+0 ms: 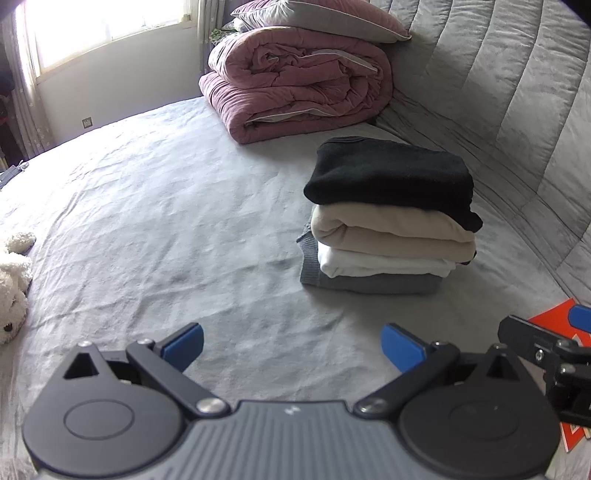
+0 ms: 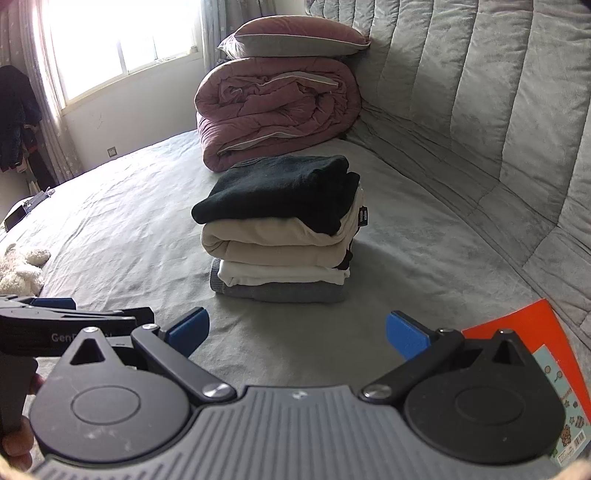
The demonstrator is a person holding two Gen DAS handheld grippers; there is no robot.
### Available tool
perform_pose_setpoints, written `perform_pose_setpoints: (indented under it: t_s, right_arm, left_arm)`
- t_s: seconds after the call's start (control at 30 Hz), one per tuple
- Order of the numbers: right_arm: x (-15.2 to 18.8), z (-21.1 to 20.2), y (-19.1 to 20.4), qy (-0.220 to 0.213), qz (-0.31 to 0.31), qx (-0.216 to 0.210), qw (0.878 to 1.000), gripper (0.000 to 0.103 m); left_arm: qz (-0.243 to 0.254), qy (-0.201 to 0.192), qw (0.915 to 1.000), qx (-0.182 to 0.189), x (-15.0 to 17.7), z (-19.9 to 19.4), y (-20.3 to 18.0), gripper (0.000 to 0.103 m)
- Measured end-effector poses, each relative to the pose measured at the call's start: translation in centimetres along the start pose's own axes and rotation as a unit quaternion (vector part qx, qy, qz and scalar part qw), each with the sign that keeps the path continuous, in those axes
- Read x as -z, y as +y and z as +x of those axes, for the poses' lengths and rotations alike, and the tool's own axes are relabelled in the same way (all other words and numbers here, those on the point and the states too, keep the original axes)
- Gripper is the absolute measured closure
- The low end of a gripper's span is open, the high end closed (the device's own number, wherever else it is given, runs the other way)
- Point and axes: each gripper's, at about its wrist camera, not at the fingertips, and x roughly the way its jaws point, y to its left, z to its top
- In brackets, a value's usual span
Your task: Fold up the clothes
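Note:
A stack of folded clothes rests on the grey bed sheet. A black garment lies on top, over a beige one, a white one and a grey knit one at the bottom. My left gripper hovers open in front of the stack, nothing between its blue pads. My right gripper is also open and empty, just short of the stack. Each gripper shows at the edge of the other's view.
A rolled pink duvet with a pillow on top sits behind the stack. The padded grey headboard runs along the right. An orange book lies at right, a white plush toy at left.

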Motion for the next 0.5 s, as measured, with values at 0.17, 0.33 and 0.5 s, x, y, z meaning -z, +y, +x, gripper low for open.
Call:
perform_pose_setpoints:
  t_s: [0.17,0.33,0.5]
  right_arm:
    - [-0.4,-1.0,0.4,-0.002,-0.009,-0.007,1.0,0.0]
    - [-0.7,-1.8,0.6,-0.012,-0.014,0.002,1.0,0.0]
    - [-0.4,-2.4,0.8,-0.022,-0.019,0.017,0.999,0.0]
  left_arm:
    - [0.003,-0.003,1.0,-0.002,0.0,-0.6,0.3,0.001]
    - [-0.001,-0.007,1.0,0.0,-0.1,-1.0,0.5,0.001]
    - [0.004,-0.014,0.9999,-0.002,0.0,-1.5,0.4,0.001]
